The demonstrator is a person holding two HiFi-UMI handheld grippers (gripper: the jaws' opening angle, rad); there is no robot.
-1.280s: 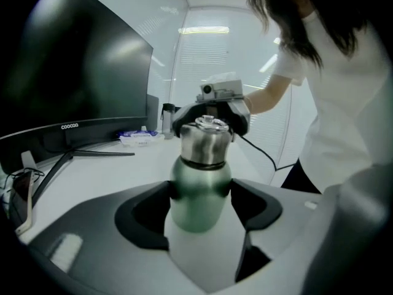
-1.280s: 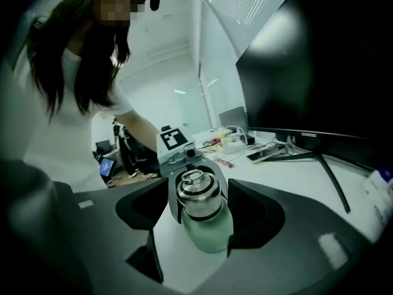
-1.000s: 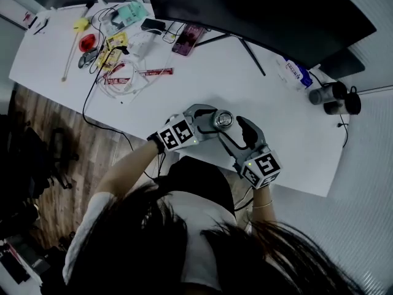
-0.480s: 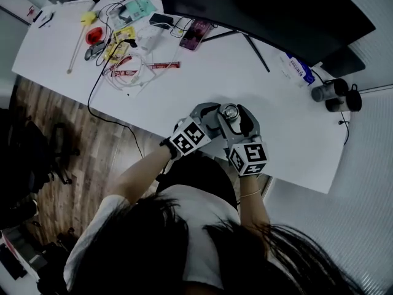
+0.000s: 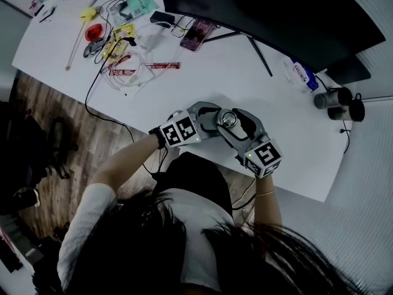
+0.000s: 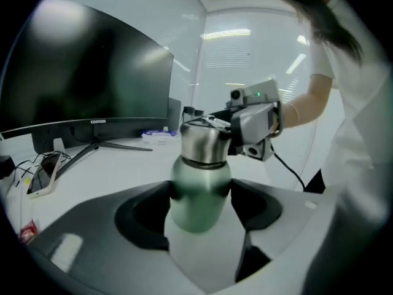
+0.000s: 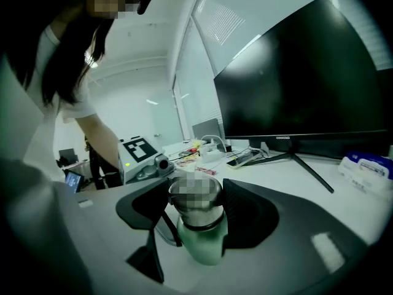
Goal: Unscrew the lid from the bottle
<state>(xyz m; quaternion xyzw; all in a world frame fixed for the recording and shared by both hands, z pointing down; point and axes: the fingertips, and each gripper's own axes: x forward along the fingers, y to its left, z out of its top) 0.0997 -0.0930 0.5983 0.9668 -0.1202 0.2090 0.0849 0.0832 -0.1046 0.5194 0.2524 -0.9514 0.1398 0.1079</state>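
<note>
The bottle (image 6: 198, 189) stands upright over the near edge of the table (image 5: 184, 85), right in front of the person, and both grippers are on it. The left gripper (image 6: 199, 217) is clamped across the green body, its dark pads pressing the rounded sides. The right gripper (image 7: 195, 209) is closed round the steel lid (image 6: 202, 145) from the opposite side. Whether the base rests on the table or is held just above it cannot be told from these views. The unscrewing looks to be under way, with no gap showing between lid and body. The main risk is slip: the body is smooth and curved, so if the left gripper's hold is too light the whole bottle would probably turn along with the lid and the thread would not loosen. The polished lid could likewise skid inside the right gripper's pads if the twist is sharper than the squeeze allows. A twist made off the bottle's axis might tilt it out of the left gripper, and so close to the table's edge it could then fall to the floor
</note>
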